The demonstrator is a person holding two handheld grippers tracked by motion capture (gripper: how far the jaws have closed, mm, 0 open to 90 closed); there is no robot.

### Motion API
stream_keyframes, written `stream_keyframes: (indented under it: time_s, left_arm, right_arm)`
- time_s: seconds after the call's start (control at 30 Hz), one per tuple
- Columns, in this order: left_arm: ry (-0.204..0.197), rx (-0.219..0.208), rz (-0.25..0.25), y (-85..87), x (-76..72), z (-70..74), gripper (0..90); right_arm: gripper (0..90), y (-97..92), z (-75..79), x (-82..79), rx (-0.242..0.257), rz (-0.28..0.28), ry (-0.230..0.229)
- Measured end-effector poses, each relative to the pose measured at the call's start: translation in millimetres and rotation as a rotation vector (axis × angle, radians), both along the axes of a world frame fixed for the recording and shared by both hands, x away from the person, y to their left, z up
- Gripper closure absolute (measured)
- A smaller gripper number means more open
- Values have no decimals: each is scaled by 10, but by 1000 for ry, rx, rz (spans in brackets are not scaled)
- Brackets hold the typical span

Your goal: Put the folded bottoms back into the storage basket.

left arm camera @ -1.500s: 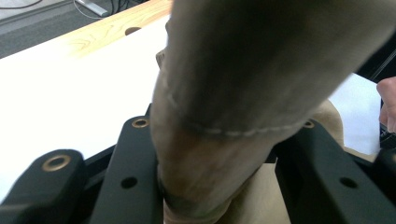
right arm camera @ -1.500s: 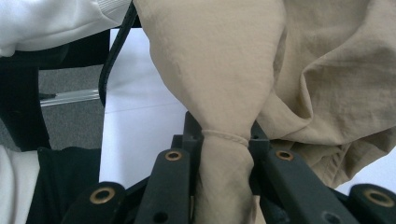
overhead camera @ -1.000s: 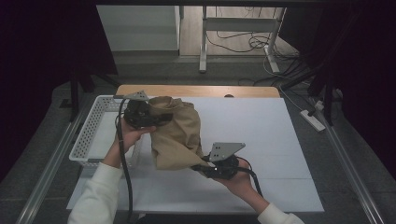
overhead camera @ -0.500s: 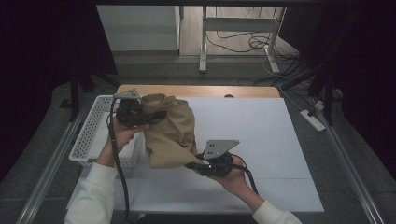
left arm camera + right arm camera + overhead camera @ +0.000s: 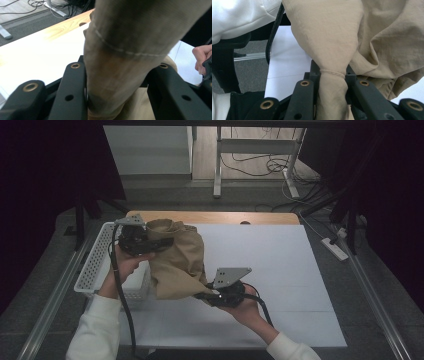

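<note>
Basket (image 5: 95, 270) stands at the left edge of the table (image 5: 300, 270). Left gripper (image 5: 150, 242) is clamped on the top of the tan garment (image 5: 177, 265) — right gripper (image 5: 202, 295) pinches its lower corner (both jaws tight on cloth). Garment hangs lifted beside the basket, not yet laid flat. Since half a second ago, both hands look almost unmoved.

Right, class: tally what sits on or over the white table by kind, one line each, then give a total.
Tan cloth garment: 1
White mesh basket: 1
Hand-held tongs: 2, the left tongs and the right tongs, both clamped on the garment
Total: 4
</note>
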State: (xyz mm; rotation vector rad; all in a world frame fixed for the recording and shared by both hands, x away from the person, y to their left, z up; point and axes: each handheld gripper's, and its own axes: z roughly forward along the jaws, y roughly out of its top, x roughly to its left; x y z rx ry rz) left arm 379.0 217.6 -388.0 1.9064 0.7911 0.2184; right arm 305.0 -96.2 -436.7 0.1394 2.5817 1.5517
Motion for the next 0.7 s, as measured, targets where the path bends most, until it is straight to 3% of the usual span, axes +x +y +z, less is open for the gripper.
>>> stream_keyframes:
  time_s: [0.7]
  left_arm:
    - [-15, -15, 16, 162, -49, 64, 626]
  right_arm:
    - [768, 119, 31, 22, 10, 13, -8]
